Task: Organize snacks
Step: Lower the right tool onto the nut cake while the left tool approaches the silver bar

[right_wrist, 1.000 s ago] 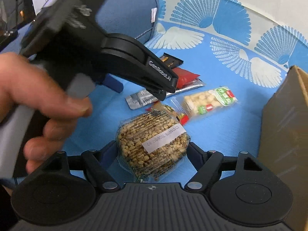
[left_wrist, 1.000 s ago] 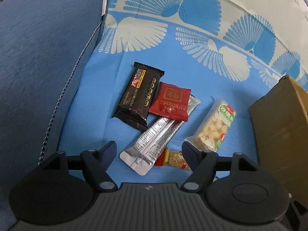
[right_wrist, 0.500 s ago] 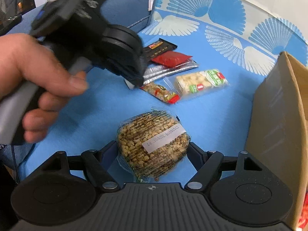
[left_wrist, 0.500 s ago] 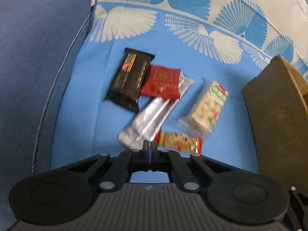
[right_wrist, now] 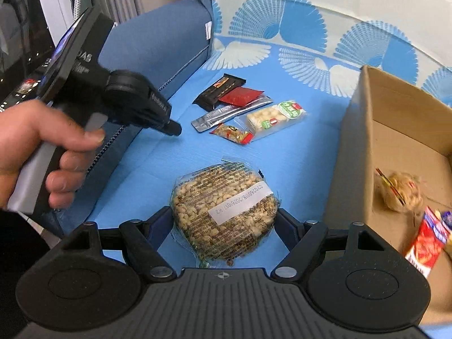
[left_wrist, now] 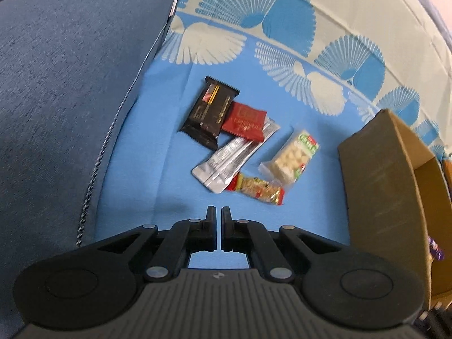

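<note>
Since a second ago the left gripper (left_wrist: 217,212) has snapped its fingers together on nothing and pulled back from the snack pile, while the right gripper (right_wrist: 224,217) has carried its round puffed-grain packet (right_wrist: 224,212) up and toward the cardboard box (right_wrist: 350,152). At far left in the right wrist view, a person's hand (right_wrist: 36,152) wraps the left gripper's handle above the blue sofa arm (left_wrist: 62,90). On the blue patterned cloth (left_wrist: 141,175) the loose snacks lie clustered: a black bar (left_wrist: 210,113), a red sachet (left_wrist: 245,121) overlapping it, silver stick packs (left_wrist: 230,161) under the sachet, a small nut packet with red ends (left_wrist: 258,190) touching the silver packs, and a clear pack of pale round pieces with a green label (left_wrist: 291,158) just beside it. The right gripper's fingers stand wide, pressing either side of the grain packet, which hangs above the cloth next to the box wall. At right, the open box holds a crumpled pale wrapper (right_wrist: 401,192), a red packet (right_wrist: 426,243), and a scrap of purple at the edge; the items are blurred.
</note>
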The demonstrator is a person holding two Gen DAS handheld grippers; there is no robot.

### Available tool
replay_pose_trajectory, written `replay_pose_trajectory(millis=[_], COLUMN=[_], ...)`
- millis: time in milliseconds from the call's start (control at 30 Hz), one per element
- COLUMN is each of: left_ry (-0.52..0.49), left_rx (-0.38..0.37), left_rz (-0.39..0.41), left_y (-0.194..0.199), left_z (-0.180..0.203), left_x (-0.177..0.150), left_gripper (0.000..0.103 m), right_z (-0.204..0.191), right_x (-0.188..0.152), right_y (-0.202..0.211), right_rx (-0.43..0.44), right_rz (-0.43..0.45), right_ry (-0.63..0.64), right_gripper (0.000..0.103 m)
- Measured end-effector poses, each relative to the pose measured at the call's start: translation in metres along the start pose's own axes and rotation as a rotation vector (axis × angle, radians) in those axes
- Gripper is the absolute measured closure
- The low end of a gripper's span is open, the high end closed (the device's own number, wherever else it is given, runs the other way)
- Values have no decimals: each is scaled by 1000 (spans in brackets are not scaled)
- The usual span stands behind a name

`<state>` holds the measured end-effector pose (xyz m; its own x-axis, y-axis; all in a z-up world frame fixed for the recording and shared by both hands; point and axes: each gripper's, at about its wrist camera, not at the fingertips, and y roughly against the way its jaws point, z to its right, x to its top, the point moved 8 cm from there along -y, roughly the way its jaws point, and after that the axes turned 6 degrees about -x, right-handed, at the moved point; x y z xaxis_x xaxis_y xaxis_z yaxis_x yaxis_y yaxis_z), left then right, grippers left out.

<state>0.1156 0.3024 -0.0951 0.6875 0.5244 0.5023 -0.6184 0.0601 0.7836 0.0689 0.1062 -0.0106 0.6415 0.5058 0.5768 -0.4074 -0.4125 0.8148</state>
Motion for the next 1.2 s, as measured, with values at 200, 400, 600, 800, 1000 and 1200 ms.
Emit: replay_pose_trajectory(millis=[200, 400, 600, 800, 1000, 1200], left_ry=[-6, -126, -226, -187, -188, -112], left_rx=[31, 92, 162, 197, 192, 105], left_rz=[54, 129, 86, 59, 26, 29], left_y=[-15, -36, -73, -95, -88, -45], left_z=[9, 27, 36, 32, 29, 23], left_x=[13, 33, 36, 40, 37, 23], left_gripper=[85, 39, 27, 26, 75, 99], right_z=[-2, -2, -1, -4, -6, -10], right_x=[-25, -29, -36, -36, -35, -35], right_y=[-32, -49, -67, -76, -80, -83], right_rx=[-10, -20, -28, -39, -36, -30], right_rz=[-50, -54, -87, -93, -112, -114], right_ry=[-1, 21, 68, 125, 121, 126], right_gripper=[24, 31, 13, 7, 6, 17])
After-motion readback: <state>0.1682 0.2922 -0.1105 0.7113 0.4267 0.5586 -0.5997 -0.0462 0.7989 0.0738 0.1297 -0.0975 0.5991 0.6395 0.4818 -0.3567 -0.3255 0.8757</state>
